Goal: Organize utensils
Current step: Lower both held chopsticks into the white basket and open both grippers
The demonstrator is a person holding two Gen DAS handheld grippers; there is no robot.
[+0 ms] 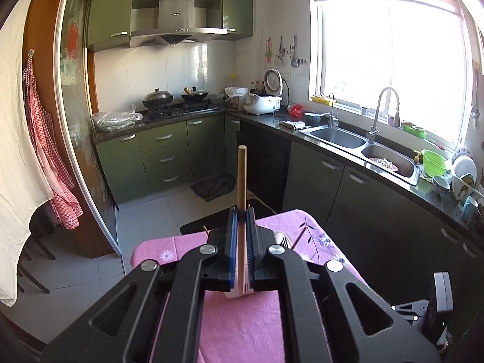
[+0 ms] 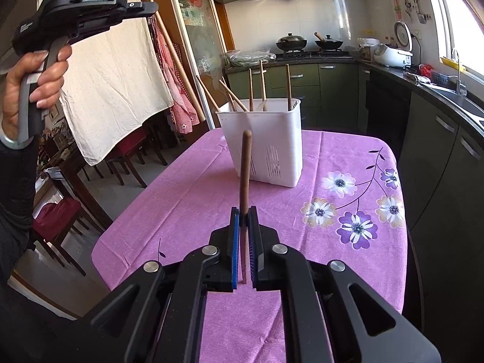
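Right gripper point(image 2: 243, 211) clamps a dark wooden handle point(image 2: 245, 163) above the table's point(image 2: 181, 199) near edge; left gripper point(image 1: 241, 211) pinches a pale utensil point(image 1: 242, 178), probably a spatula. Either could snag handles crowding the white holder point(image 2: 263, 145) near the far edge.

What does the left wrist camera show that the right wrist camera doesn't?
Only the left wrist view: the double sink and the green colander.
Only the right wrist view: the white utensil holder with wooden handles standing in it, and the person's hand holding the left gripper up.
Both: a gripper shut on a wooden utensil, the pink tablecloth, the stove.
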